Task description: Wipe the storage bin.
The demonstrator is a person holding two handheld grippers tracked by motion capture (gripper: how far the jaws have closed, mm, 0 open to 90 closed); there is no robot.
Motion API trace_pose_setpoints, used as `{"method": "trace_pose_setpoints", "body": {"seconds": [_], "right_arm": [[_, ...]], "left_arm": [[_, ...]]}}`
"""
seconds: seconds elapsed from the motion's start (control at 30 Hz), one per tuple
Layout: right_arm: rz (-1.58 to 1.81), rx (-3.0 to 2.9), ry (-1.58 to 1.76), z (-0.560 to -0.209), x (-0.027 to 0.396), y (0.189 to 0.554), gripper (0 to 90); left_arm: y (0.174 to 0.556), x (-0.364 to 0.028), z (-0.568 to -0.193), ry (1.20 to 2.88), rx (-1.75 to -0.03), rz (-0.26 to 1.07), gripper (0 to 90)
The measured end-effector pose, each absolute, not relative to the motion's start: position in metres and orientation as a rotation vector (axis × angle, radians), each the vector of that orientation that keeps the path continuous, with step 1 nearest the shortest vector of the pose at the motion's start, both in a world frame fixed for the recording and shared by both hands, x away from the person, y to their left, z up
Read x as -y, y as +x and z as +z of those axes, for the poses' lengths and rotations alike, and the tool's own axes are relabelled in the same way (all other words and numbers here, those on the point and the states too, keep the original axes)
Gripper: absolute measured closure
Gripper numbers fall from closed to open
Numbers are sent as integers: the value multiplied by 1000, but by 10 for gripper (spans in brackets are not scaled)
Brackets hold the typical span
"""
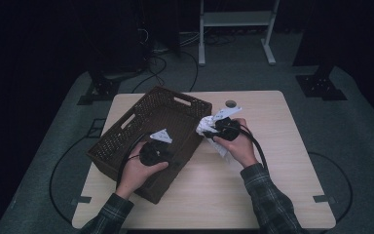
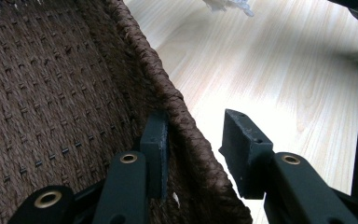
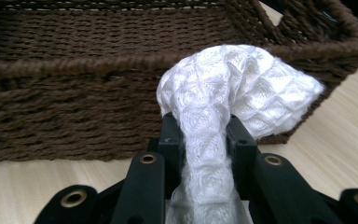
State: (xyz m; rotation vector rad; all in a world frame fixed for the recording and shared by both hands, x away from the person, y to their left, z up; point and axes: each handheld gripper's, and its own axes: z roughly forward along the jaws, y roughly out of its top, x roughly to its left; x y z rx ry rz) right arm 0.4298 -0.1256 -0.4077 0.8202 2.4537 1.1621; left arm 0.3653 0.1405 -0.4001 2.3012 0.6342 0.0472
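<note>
Right tool [image 1: 213,129] holds white cloth [image 1: 207,125] beside basket [image 1: 126,129].

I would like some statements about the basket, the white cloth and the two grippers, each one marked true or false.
1. The right gripper holds a white quilted cloth between its fingers. True.
2. The cloth already lies inside the basket. False: it is held outside, beside the basket's wall.
3. The left gripper has one finger on each side of the basket's rim. True: one is inside and one outside, with a gap at the outer one.
4. The basket is white plastic. False: it is dark brown and woven.
5. The basket stands on a light wooden table. True.
</note>
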Motion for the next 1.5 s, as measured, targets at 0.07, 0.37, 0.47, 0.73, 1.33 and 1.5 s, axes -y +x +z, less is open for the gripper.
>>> {"method": "trace_pose_setpoints", "body": {"seconds": [0.07, 0.37, 0.47, 0.73, 1.33, 1.5], "right_arm": [[1146, -2464, 808, -409, 123, 430, 722], [1093, -2532, 816, -431, 109, 436, 722], [1097, -2537, 829, -435, 108, 438, 722], [1067, -2576, 849, -450, 107, 439, 722], [1007, -2642, 865, -475, 104, 436, 722], [988, -2644, 846, -473, 104, 432, 722]], "left_arm": [[365, -140, -400, 2302, -633, 48, 613], [365, -140, -400, 2302, -634, 46, 613], [365, -140, -400, 2302, -633, 43, 611], [365, -140, -400, 2302, -633, 42, 611], [365, -140, -400, 2302, -633, 42, 612], [365, -140, -400, 2302, -632, 43, 612]]}}
